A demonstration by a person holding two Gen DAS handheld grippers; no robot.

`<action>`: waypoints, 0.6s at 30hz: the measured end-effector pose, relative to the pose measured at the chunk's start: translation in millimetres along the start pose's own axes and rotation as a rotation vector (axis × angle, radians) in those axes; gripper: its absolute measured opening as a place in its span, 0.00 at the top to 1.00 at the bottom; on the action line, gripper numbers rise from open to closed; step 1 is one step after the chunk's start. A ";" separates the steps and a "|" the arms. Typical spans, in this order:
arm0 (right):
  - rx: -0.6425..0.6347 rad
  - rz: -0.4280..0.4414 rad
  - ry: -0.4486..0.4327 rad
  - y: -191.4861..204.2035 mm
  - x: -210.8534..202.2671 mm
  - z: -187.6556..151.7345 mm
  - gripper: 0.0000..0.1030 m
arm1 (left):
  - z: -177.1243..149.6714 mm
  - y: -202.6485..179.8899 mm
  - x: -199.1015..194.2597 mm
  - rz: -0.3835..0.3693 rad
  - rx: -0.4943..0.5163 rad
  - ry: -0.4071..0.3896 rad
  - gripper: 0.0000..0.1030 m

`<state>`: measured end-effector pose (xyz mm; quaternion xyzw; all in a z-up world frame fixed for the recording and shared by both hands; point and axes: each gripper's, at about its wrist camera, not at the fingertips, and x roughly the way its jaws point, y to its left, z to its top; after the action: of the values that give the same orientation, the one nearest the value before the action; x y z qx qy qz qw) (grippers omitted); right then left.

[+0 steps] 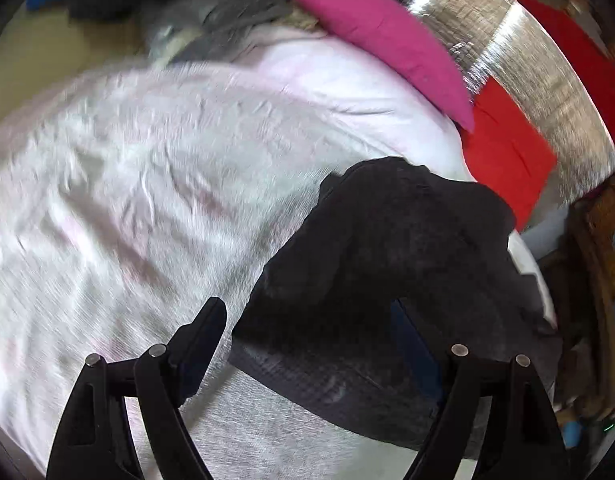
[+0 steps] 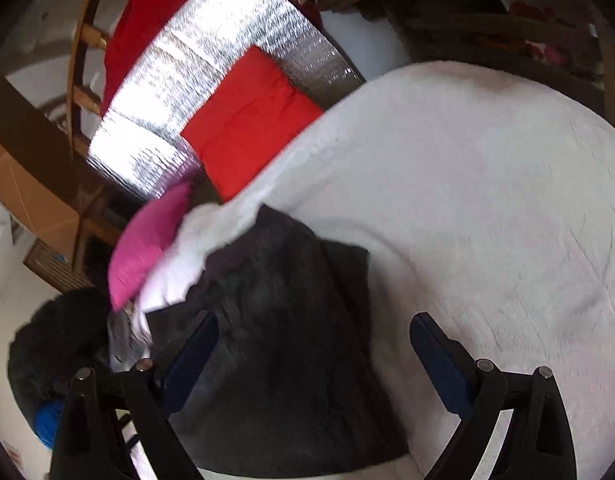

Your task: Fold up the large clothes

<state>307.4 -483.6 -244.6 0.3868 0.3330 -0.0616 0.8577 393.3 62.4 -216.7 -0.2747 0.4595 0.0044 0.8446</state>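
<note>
Both claws, left gripper (image 1: 307, 320) and right gripper (image 2: 313, 332), hang released over a dark garment (image 2: 283, 340) bunched on the white bedcover (image 2: 487, 200); a clean fold likely calls for pinching opposite corners and spreading it flat.

I count one dark garment (image 2: 275, 340), one pink cushion (image 1: 387, 48), one red cushion (image 2: 247, 120), and one silver foil sheet (image 2: 179, 80).
</note>
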 end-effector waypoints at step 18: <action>-0.261 -0.180 -0.108 55.7 15.2 -1.1 0.82 | 21.9 -15.0 20.7 0.015 0.023 -0.063 0.66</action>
<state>338.9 -441.9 -219.8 0.2368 0.3251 -0.1152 0.9083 426.1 54.8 -216.6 -0.2613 0.4350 0.0143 0.8616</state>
